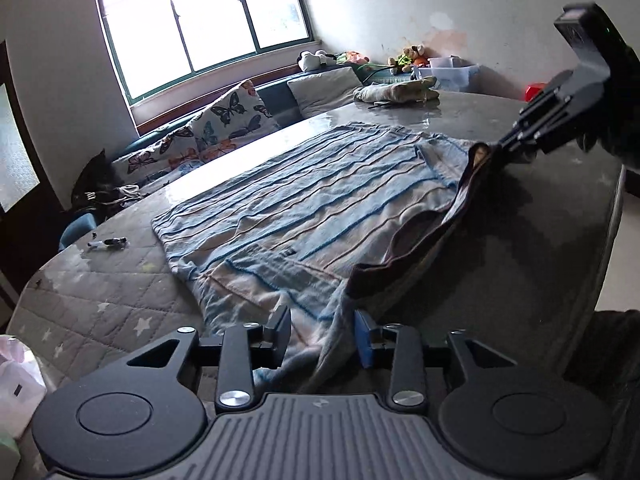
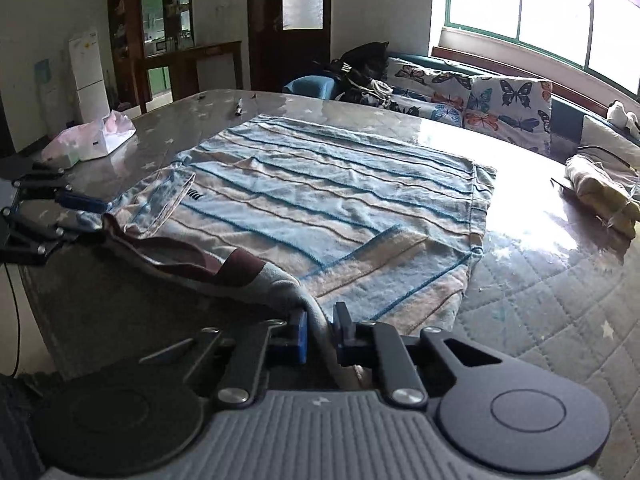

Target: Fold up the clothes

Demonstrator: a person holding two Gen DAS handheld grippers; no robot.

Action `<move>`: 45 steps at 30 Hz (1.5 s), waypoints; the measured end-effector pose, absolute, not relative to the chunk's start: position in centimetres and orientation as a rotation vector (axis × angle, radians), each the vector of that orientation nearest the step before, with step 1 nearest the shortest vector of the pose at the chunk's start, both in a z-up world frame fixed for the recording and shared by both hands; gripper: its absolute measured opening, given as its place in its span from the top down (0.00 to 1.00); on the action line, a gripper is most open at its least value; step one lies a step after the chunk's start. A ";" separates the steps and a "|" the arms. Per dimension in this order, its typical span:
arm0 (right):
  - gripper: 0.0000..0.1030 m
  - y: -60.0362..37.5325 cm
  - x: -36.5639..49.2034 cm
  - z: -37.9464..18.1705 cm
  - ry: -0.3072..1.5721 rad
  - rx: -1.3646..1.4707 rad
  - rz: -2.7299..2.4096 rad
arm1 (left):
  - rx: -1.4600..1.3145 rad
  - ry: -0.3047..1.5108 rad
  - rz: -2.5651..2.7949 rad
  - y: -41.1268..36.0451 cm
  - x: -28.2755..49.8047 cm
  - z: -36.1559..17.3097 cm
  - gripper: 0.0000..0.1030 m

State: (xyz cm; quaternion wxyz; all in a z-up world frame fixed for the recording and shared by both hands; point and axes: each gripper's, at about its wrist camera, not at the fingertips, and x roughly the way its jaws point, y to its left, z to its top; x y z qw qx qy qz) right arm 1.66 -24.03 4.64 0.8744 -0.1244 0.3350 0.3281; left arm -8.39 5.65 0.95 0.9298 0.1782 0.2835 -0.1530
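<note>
A light blue and beige striped garment lies spread on a round table with a quilted star cover. Its near edge, with a dark maroon inner band, is lifted off the table and hangs between the two grippers. My left gripper holds a bunched corner of that edge between its fingers. My right gripper is shut on the other corner of the band.
A folded beige cloth lies at the table's far side. A pen and a white plastic bag sit near the table's rim. A sofa with butterfly cushions runs under the window.
</note>
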 end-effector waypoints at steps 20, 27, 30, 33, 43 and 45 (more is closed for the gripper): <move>0.94 -23.8 1.5 6.3 0.617 -0.193 0.626 | 0.371 0.607 -0.381 6.6 -8.3 0.3 0.94; 0.95 -24.6 -0.8 7.7 0.560 -0.183 0.632 | 0.351 0.531 -0.380 7.0 -10.9 3.0 0.95; 0.95 -25.1 -3.0 8.7 0.547 -0.192 0.660 | 0.364 0.516 -0.392 7.0 -13.0 4.4 0.95; 0.95 -25.5 -5.2 9.5 0.546 -0.199 0.692 | 0.368 0.506 -0.382 7.2 -14.8 5.6 0.95; 0.95 -24.8 -3.7 11.4 0.558 -0.190 0.697 | 0.296 0.469 -0.326 8.5 -10.7 7.4 0.95; 0.95 -24.4 -1.8 12.0 0.558 -0.197 0.695 | 0.289 0.465 -0.322 8.9 -8.7 7.9 0.95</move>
